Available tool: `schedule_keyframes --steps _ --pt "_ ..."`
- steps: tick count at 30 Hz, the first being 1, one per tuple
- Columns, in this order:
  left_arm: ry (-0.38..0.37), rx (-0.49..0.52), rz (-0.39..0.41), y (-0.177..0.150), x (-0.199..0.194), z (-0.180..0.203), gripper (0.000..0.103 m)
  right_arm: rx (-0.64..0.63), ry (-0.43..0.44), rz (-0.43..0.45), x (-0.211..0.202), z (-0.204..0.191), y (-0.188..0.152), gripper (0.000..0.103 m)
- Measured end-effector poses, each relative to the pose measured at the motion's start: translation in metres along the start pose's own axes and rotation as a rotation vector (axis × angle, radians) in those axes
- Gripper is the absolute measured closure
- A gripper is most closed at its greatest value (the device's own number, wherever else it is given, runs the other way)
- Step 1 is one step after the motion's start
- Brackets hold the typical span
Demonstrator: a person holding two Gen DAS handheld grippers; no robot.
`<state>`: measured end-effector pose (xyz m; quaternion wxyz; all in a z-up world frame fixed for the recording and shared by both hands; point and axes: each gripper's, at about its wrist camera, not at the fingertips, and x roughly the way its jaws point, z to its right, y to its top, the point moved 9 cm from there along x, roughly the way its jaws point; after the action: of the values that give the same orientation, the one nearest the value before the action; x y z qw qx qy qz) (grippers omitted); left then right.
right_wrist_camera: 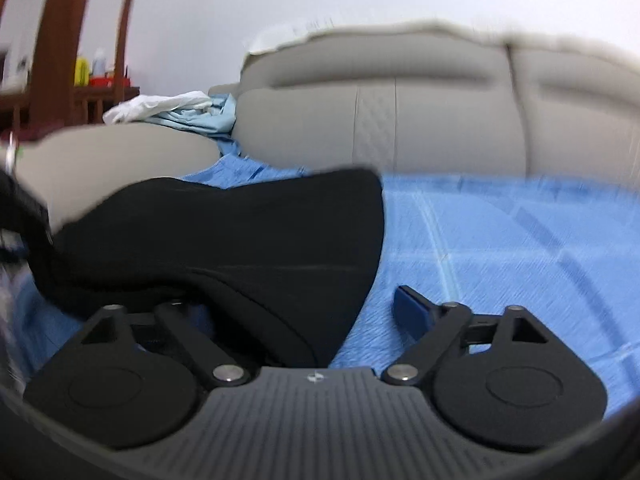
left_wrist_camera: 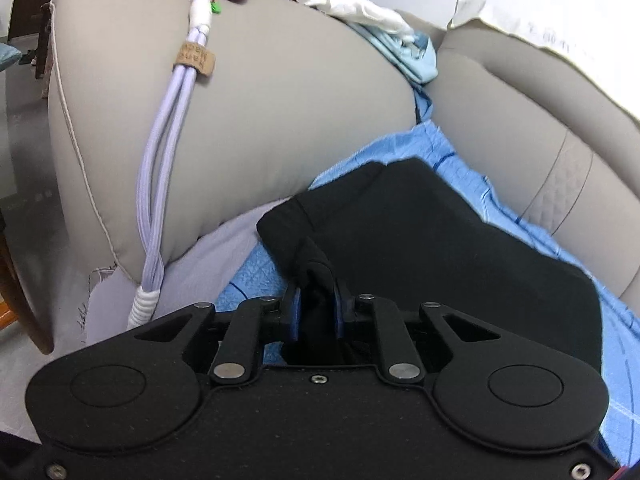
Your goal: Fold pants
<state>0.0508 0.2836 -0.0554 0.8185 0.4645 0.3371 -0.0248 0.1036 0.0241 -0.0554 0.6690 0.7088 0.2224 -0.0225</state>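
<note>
The black pants (left_wrist_camera: pixel 440 232) lie folded on a blue sheet (left_wrist_camera: pixel 400 148) on the sofa seat. My left gripper (left_wrist_camera: pixel 316 300) is shut on a bunched edge of the pants at their near side. In the right wrist view the pants (right_wrist_camera: pixel 240 232) spread across the left and middle of the sheet (right_wrist_camera: pixel 500 240). My right gripper (right_wrist_camera: pixel 308 312) is open; its right finger (right_wrist_camera: pixel 412 308) rests over the sheet, and the left finger is hidden under the pants' near edge.
A beige sofa armrest (left_wrist_camera: pixel 240 100) rises on the left with a lilac cable (left_wrist_camera: pixel 168 152) draped over it. White and light-blue cloths (left_wrist_camera: pixel 380 20) lie on the armrest top. The sofa backrest (right_wrist_camera: pixel 400 120) stands behind. Wooden furniture (right_wrist_camera: pixel 60 40) stands far left.
</note>
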Motion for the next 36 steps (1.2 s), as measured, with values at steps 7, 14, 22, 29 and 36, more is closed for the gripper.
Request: schedule_keyframes --steps 7,14,22,29,36 --pt "-0.005 0.066 -0.016 -0.013 -0.003 0.027 0.087 -0.024 0.034 -0.100 0.001 0.025 0.008 0.078" --pt "-0.088 0.109 -0.047 -0.037 -0.018 0.074 0.087 -0.359 -0.176 -0.036 -0.015 0.048 0.009 0.078" --pt "-0.340 0.120 -0.180 -0.082 -0.038 0.153 0.092 -0.410 -0.431 -0.043 -0.038 0.140 0.020 0.077" --pt "-0.314 0.233 -0.102 -0.070 -0.066 0.153 0.100 -0.449 -0.515 -0.069 -0.062 0.178 -0.002 0.032" --pt "-0.470 0.329 -0.111 -0.027 -0.068 0.195 0.061 -0.447 -0.531 0.001 -0.077 0.165 -0.007 0.020"
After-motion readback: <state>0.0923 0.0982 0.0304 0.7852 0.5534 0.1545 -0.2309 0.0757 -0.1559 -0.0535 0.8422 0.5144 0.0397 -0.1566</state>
